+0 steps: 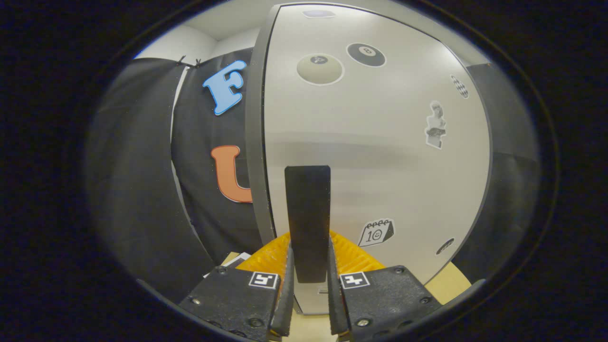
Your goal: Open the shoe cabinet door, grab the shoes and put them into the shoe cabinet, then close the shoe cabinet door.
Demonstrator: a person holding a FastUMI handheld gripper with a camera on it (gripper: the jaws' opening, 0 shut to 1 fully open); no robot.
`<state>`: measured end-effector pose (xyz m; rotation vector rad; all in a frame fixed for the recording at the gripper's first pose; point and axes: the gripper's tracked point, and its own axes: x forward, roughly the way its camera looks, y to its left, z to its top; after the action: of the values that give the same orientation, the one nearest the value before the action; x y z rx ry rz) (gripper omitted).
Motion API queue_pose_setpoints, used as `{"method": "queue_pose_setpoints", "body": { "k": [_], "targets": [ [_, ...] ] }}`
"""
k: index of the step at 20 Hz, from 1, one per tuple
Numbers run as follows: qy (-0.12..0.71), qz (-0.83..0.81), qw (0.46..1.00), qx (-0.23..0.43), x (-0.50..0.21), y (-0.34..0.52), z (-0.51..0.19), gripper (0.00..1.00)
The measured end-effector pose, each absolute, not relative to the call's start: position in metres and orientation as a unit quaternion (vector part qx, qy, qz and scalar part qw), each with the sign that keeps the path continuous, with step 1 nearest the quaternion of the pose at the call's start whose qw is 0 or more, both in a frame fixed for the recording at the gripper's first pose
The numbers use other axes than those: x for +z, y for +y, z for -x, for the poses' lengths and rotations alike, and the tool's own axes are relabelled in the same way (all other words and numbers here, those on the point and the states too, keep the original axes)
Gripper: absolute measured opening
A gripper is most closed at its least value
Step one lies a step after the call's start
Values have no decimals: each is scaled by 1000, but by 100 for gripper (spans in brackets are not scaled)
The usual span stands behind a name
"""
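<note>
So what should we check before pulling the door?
1. Handle between the fingers: ok, the black handle stands in the gap.
2. Both fingers pressing the handle: ok, each pad looks to touch a side.
3. Door shut now: cannot tell; its left edge shows, but no gap can be made out.
4. Gripper centred on the handle: ok, it holds the lower end.
5. Space beside the door for it to swing: cannot tell, the hinge side is not visible.
6. Shoes ready nearby: cannot tell.
</note>
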<state>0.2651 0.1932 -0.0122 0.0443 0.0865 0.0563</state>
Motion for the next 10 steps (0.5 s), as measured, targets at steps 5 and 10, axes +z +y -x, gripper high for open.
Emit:
{"method": "queue_pose_setpoints", "body": {
  "k": [5,10],
  "targets": [
    [49,-19,997,52,-16,190,-243,29],
    [48,-21,996,71,-22,180,-212,28]
  ]
}}
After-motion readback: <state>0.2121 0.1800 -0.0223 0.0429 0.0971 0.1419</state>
